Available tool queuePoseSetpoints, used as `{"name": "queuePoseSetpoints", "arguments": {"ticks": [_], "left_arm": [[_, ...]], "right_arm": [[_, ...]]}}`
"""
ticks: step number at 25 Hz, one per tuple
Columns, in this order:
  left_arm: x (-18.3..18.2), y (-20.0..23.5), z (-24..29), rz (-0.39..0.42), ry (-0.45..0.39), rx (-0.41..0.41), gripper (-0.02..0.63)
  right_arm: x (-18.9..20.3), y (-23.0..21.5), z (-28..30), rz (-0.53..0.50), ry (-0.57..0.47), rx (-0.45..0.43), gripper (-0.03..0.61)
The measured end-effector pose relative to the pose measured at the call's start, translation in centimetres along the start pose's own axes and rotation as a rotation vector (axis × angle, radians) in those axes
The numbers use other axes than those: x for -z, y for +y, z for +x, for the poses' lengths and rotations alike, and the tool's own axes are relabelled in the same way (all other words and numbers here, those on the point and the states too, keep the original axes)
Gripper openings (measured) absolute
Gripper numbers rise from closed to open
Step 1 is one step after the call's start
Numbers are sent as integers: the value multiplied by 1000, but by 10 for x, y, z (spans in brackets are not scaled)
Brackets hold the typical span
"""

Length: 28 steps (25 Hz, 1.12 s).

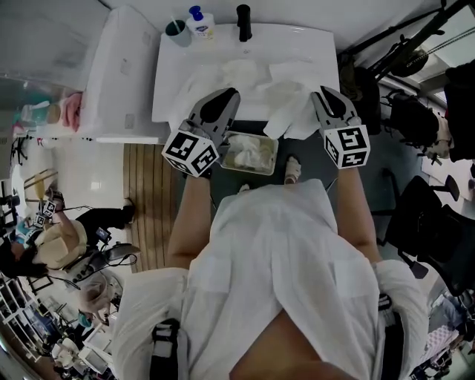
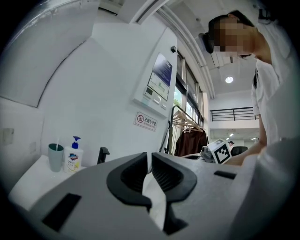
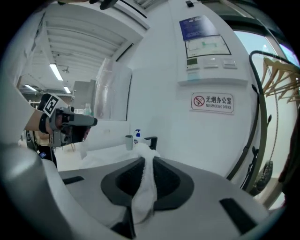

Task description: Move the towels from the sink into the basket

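Note:
In the head view the white sink [image 1: 172,74] lies ahead with several white towels [image 1: 241,74] heaped in it. My right gripper [image 1: 320,93] is shut on one white towel [image 1: 291,111], which hangs off the sink's front edge; the right gripper view shows this towel [image 3: 145,183] pinched between the pads. My left gripper [image 1: 225,94] hovers over the sink's left half, jaws nearly together with a thin strip of white towel [image 2: 154,197] between them. The grey basket [image 1: 274,154] stands on the floor under the sink's front edge, between both grippers, with crumpled towels inside.
A black faucet [image 1: 243,22], a soap bottle [image 1: 200,22] and a green cup [image 1: 178,31] stand at the sink's back. A white cabinet [image 1: 119,67] adjoins on the left. Wooden slats [image 1: 148,193] cover the floor at left; black chairs [image 1: 430,215] stand at right.

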<state>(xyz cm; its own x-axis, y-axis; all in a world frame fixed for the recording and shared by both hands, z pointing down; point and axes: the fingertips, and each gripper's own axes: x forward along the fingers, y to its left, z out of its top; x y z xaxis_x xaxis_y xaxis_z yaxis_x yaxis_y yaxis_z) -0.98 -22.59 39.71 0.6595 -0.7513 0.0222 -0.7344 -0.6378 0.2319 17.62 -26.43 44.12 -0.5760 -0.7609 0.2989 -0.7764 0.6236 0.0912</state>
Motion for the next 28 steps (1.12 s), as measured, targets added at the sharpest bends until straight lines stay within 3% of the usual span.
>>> {"name": "queuePoseSetpoints", "arguments": {"ticks": [13,28], "left_arm": [[-20,14,-90,26,-42,-53,34],[-18,25,-177,25,-63,-102,34]], "right_arm": [[-74,79,-28,-67,-168,-17,72],[-110,193,-52,-67,-274,-136,72]]}}
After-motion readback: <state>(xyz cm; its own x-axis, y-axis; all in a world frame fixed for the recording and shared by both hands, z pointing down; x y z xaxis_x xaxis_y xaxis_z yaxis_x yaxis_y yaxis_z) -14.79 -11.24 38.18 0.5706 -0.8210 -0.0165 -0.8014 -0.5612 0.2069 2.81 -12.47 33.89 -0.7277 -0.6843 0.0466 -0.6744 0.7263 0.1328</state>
